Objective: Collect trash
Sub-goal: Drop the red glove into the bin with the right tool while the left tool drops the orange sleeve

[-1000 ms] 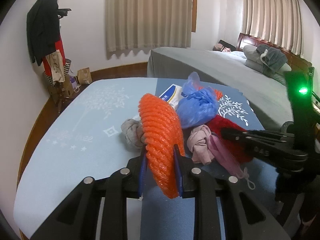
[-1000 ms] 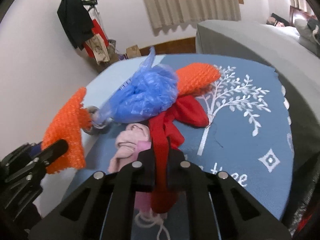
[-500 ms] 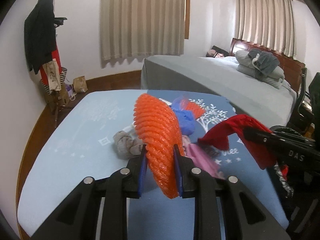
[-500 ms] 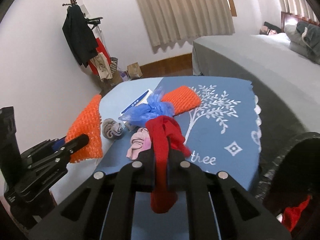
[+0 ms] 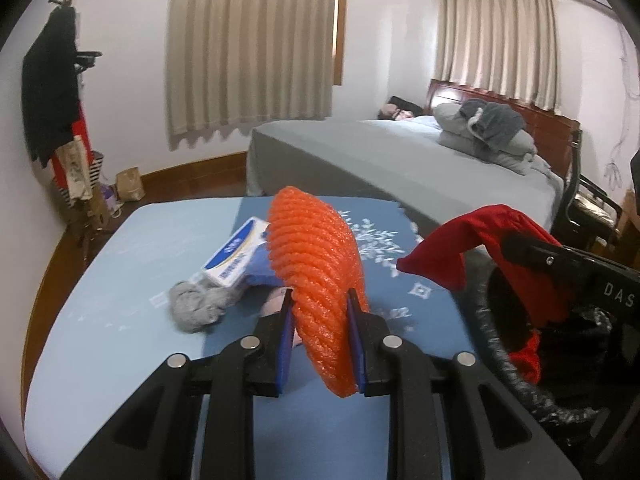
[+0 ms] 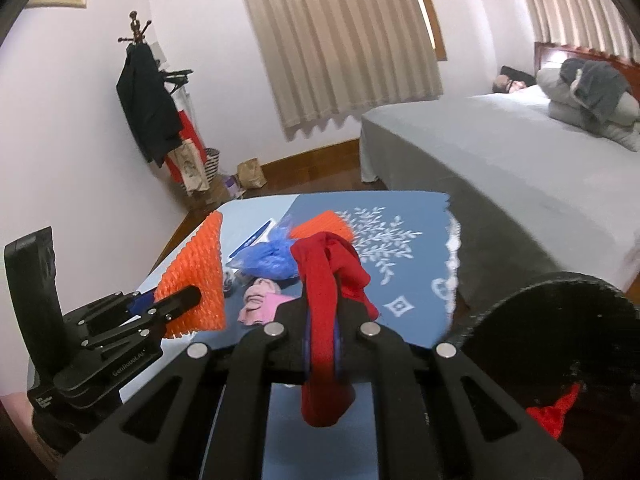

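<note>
My left gripper [image 5: 320, 312] is shut on an orange foam net sleeve [image 5: 316, 272], held above the blue table [image 5: 120, 300]; the sleeve also shows in the right wrist view [image 6: 196, 276]. My right gripper [image 6: 322, 320] is shut on a red cloth [image 6: 324, 300], held at the table's right edge beside a black trash bin [image 6: 560, 320]. In the left wrist view the red cloth [image 5: 448, 248] hangs over the bin's rim [image 5: 492, 336]. On the table lie a second orange sleeve [image 6: 320, 226], a blue plastic bag [image 6: 268, 260], a pink cloth [image 6: 258, 302] and a grey cloth [image 5: 196, 308].
A blue-and-white box [image 5: 236, 256] lies on the table. Something red [image 6: 554, 414] lies inside the bin. A grey bed [image 5: 380, 152] stands behind the table, a coat rack [image 6: 148, 100] in the far left corner, a chair [image 5: 588, 208] at right.
Both grippers have lifted and pulled back from the pile. The right gripper has carried the red cloth off the table, right to the bin. The left still holds the orange sleeve.
</note>
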The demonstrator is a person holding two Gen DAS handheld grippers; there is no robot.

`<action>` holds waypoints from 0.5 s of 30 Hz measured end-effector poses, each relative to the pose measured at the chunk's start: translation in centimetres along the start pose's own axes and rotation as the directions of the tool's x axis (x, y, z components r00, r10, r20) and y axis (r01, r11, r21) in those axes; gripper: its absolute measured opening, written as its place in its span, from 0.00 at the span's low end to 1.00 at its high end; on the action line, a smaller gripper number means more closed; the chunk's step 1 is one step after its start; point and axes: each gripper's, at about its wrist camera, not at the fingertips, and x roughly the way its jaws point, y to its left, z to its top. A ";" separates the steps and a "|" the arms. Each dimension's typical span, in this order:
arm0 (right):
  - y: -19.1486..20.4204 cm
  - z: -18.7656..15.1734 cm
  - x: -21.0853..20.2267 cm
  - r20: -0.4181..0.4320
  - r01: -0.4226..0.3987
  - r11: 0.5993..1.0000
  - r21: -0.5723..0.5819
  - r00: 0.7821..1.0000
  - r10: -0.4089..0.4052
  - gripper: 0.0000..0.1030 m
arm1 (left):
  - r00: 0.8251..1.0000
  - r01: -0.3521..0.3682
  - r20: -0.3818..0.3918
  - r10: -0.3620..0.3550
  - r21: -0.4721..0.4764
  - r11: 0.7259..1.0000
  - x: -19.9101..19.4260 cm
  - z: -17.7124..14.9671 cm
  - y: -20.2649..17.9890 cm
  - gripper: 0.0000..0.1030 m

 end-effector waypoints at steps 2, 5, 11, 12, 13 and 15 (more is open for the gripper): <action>-0.6 -0.1 -0.8 0.008 0.017 1.000 0.007 1.000 -0.017 0.07 | 1.000 0.020 0.008 -0.020 0.013 1.000 -0.1 0.3 -1.0 0.24; -1.8 -0.3 -1.9 0.019 0.049 0.999 0.019 0.999 -0.049 0.07 | 0.998 0.054 0.016 -0.055 0.028 0.998 -0.1 0.7 -2.5 0.24; -4.1 -1.1 -4.2 0.031 0.112 0.992 0.048 0.993 -0.114 0.07 | 0.991 0.129 0.017 -0.130 0.067 0.989 0.2 1.2 -6.1 0.24; -4.6 -1.3 -4.7 0.032 0.126 0.991 0.055 0.991 -0.128 0.07 | 0.990 0.139 0.016 -0.140 0.073 0.988 0.2 1.2 -6.5 0.24; -5.1 -1.5 -5.2 0.033 0.140 0.988 0.062 0.989 -0.142 0.07 | 0.988 0.154 0.013 -0.155 0.082 0.985 0.3 1.3 -7.2 0.24; -6.0 -1.9 -6.1 0.033 0.164 0.984 0.075 0.985 -0.166 0.07 | 0.983 0.181 0.010 -0.183 0.097 0.979 0.5 1.4 -8.5 0.24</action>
